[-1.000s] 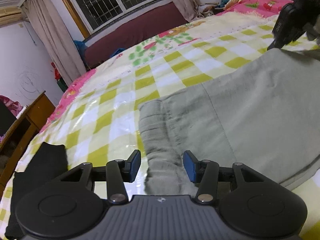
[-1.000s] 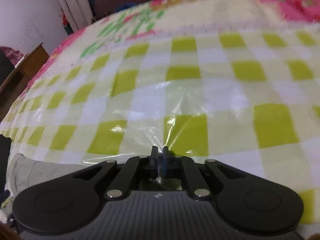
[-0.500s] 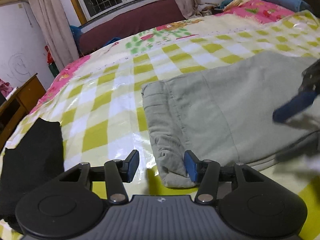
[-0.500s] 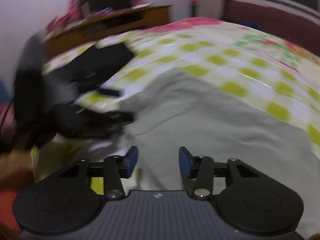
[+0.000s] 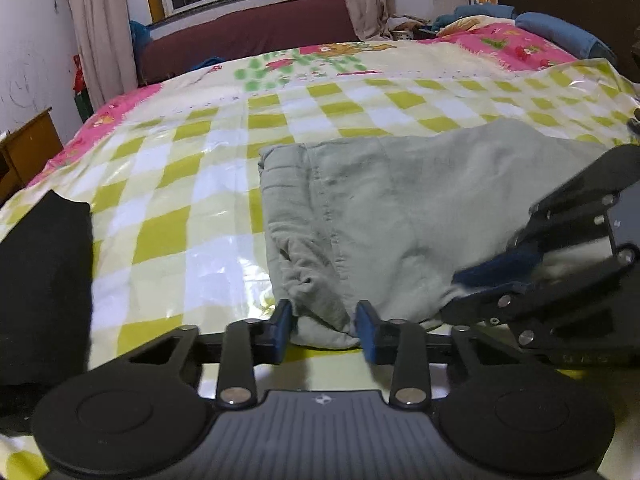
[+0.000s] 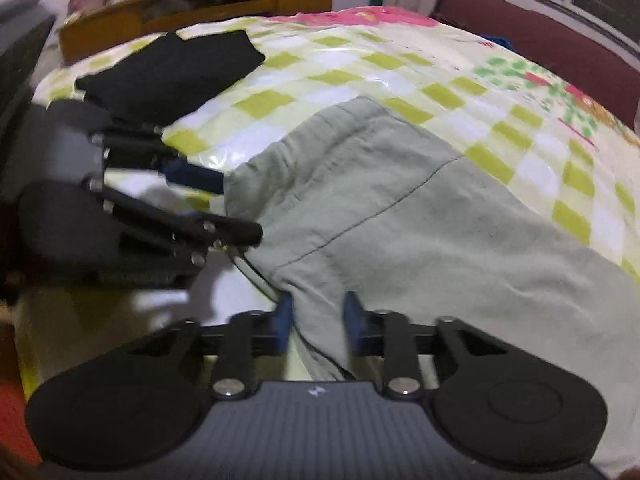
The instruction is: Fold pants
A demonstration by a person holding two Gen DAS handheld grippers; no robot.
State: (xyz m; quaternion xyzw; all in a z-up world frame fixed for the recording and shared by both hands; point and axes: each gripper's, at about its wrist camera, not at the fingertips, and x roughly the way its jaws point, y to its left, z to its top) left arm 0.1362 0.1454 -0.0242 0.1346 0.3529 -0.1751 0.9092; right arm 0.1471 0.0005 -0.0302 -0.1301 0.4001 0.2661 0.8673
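Observation:
Grey-green pants lie folded on the checked bed cover; they also show in the right wrist view. My left gripper is open, its jaws on either side of the near waistband corner. My right gripper is open, its jaws straddling the near edge of the pants a little further along. The right gripper shows at the right of the left wrist view. The left gripper shows at the left of the right wrist view.
A folded black garment lies on the bed to the left of the pants, also in the right wrist view. A wooden cabinet stands beside the bed. Blue pillows lie at the head.
My right gripper has opened, swung from the far side of the bed and come down on the near edge of the pants beside the left gripper. My left gripper has closed in on the waistband corner.

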